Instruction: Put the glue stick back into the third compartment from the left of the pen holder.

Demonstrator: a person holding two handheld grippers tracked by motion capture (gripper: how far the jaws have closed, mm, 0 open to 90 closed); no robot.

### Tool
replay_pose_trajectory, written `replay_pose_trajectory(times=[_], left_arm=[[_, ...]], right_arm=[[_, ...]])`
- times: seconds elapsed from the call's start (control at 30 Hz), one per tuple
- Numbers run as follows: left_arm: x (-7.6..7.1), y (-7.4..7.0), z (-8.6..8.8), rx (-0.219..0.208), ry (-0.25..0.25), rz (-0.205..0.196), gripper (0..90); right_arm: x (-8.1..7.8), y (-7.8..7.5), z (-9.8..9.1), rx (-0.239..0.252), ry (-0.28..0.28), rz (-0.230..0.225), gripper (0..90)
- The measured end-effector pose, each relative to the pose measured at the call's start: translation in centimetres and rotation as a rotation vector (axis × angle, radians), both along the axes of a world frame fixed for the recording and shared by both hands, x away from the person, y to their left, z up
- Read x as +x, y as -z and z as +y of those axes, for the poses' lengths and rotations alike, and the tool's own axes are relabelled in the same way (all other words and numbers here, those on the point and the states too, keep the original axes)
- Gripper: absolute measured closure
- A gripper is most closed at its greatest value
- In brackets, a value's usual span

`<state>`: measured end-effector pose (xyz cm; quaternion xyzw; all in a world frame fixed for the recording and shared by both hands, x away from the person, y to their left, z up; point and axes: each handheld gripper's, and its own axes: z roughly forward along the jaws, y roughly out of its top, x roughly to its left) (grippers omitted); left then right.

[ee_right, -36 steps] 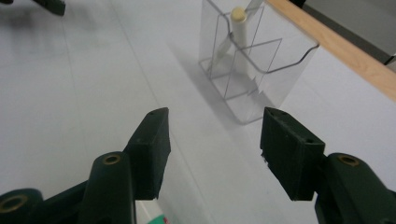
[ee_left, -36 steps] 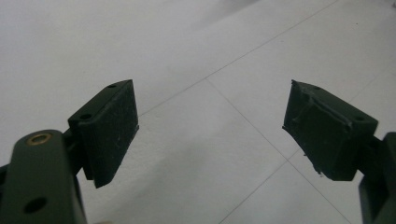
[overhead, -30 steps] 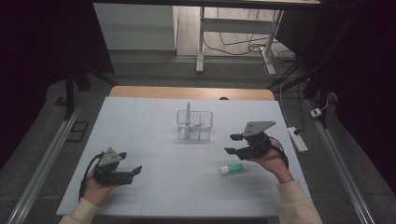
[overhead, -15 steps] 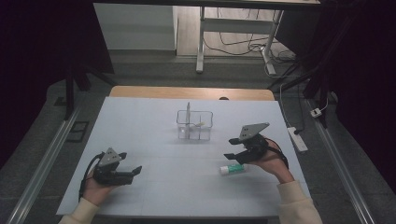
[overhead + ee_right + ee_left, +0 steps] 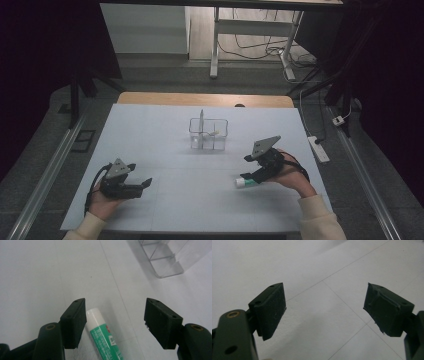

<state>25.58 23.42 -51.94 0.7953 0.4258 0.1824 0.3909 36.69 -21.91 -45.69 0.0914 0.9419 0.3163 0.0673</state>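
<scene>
A green and white glue stick [image 5: 243,182] [image 5: 102,335] lies flat on the white table. My right gripper [image 5: 251,175] [image 5: 115,312] is low over it, and its jaws have just been opening. They stand open, with the stick's white cap between them, close to the left pad. My left gripper [image 5: 143,184] [image 5: 324,305] rests at the front left, open, with only bare table between its pads. A clear divided box [image 5: 208,134] [image 5: 162,260] stands at the table's middle, beyond the right gripper.
The clear box holds a thin upright white piece [image 5: 201,119] and a small pale item. A power strip [image 5: 318,148] lies on the floor off the table's right edge. A wooden strip [image 5: 200,99] marks the far edge.
My right gripper has sunk a little toward the glue stick and its jaws stand wider. The left gripper and the stick have stayed put.
</scene>
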Motion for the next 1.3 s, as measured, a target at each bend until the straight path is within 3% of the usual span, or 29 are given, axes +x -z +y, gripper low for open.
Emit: replay_pose_trajectory(times=[0.23, 0.53, 1.03, 1.3], left_arm=[[0.0, 0.0, 0.0, 0.003, -0.001, 0.0, 17.9], [0.0, 0.0, 0.0, 0.003, 0.001, -0.001, 17.9], [0.0, 0.1, 0.0, 0.003, 0.002, 0.001, 17.8], [0.0, 0.1, 0.0, 0.005, 0.002, 0.002, 17.8]], right_arm=[[-0.1, 0.7, 0.4, -0.037, -0.029, 0.012, 31.2], [-0.4, 1.8, 1.4, -0.122, -0.085, 0.04, 30.0], [-0.6, 3.1, 2.0, -0.189, -0.137, 0.048, 31.3], [-0.5, 3.8, 2.4, -0.216, -0.135, 0.05, 33.2]])
